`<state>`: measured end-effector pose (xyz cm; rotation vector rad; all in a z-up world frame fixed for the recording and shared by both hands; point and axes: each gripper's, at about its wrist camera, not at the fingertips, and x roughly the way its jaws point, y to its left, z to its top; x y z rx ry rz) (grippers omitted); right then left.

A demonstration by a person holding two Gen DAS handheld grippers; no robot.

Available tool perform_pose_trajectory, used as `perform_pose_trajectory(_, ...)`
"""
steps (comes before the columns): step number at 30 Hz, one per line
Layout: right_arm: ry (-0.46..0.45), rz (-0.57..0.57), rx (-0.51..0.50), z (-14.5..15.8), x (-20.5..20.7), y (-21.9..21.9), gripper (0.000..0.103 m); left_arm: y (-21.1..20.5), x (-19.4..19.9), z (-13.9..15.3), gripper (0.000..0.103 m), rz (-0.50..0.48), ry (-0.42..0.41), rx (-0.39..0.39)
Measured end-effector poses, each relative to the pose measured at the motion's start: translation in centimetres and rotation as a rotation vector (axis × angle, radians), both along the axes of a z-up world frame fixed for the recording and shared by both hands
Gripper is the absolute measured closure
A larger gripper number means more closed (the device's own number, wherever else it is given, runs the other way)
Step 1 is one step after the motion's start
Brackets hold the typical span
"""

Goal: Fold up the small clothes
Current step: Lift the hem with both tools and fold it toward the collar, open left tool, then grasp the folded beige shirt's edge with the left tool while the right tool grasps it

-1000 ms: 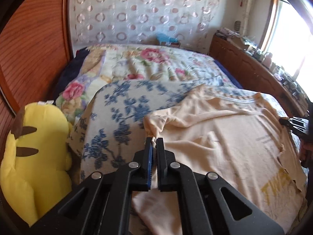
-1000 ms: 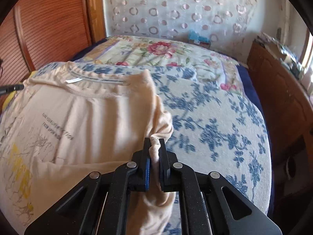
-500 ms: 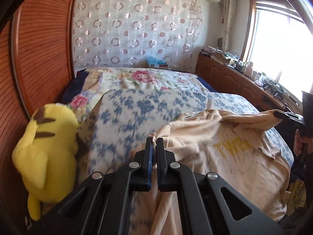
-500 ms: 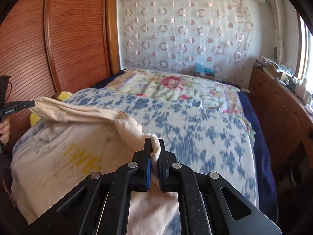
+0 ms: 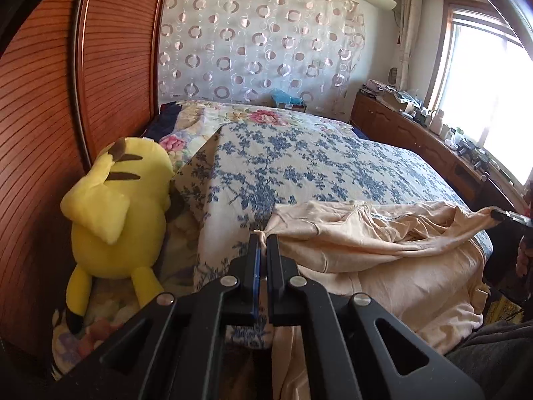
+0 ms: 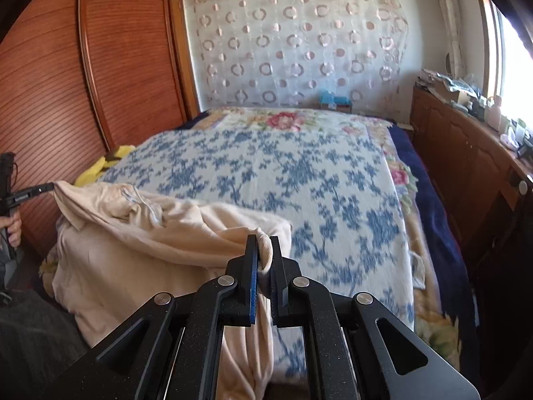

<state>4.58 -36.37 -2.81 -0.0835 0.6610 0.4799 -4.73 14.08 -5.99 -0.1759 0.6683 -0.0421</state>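
Note:
A peach T-shirt [image 5: 383, 253] lies bunched at the near edge of the bed, hanging partly over it. My left gripper [image 5: 262, 238] is shut on one corner of the shirt. My right gripper [image 6: 263, 241] is shut on the other corner of the shirt [image 6: 140, 243]. The shirt is stretched between the two grippers, folded back over itself. The right gripper's tips show at the right in the left wrist view [image 5: 499, 214]. The left gripper's tips show at the left in the right wrist view [image 6: 46, 186].
The bed has a blue floral blanket [image 5: 299, 166] and a pink floral quilt [image 6: 286, 120] behind. A yellow plush toy [image 5: 116, 206] sits against the wooden wardrobe [image 5: 43, 133] on the left. A cluttered wooden cabinet [image 6: 466, 153] runs along the right under the window.
Both grippers pulled the shirt's held corners back toward the near edge of the bed. The shirt went from spread flat to folded and bunched at the bed's edge.

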Motion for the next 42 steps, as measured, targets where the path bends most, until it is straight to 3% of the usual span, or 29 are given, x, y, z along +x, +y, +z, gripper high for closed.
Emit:
perform_pose_trajectory(6,0.127,-0.024,-0.059,-4.6,0.5,-0.1,0.1,-0.2,0.7,-2.2,0.103,0.009,0.079,0.031)
perform_pose_trajectory(13,0.146,-0.033,-0.039,-5.7,0.9,-0.9,0.099,-0.4,0.6,-1.2,0.1,-0.002,0.066,0.07)
perform_pose_trajectory(16,0.133,-0.033,-0.043,-5.2,1.1,-1.2,0.099,-0.4,0.8,0.0,0.083,-0.008,0.039,0.084)
perform_pose_trajectory(17,0.123,-0.034,-0.044,-4.8,1.1,-1.4,0.098,-0.4,1.0,0.3,0.069,-0.008,0.033,0.092)
perform_pose_trajectory(19,0.109,-0.031,-0.039,-4.1,1.1,-1.7,0.096,-0.4,1.9,0.6,0.063,-0.004,0.036,0.116)
perform_pose_trajectory(21,0.08,-0.028,-0.039,-3.3,1.3,-2.0,0.088,-0.2,3.0,0.7,0.051,-0.007,0.043,0.115)
perform_pose_trajectory(23,0.051,-0.038,-0.047,-2.7,1.7,-2.2,0.077,0.0,4.3,0.7,0.047,-0.023,0.049,0.101)
perform_pose_trajectory(24,0.038,-0.04,-0.048,-2.3,2.1,-2.3,0.067,0.0,5.0,0.6,0.046,-0.03,0.053,0.103)
perform_pose_trajectory(26,0.018,-0.04,-0.047,-1.9,2.8,-2.1,0.061,0.0,6.8,0.2,0.046,-0.034,0.075,0.117)
perform_pose_trajectory(34,0.025,-0.001,-0.048,-2.3,7.3,0.8,0.057,-0.6,11.3,-1.7,0.046,-0.059,0.154,0.065)
perform_pose_trajectory(38,0.061,0.02,-0.054,-3.7,9.0,2.4,0.057,-1.4,12.0,-2.7,0.046,-0.077,0.192,0.082)
perform_pose_trajectory(42,0.094,0.034,-0.072,-5.2,9.7,3.5,0.048,-2.4,11.9,-3.7,0.046,-0.11,0.225,0.098)
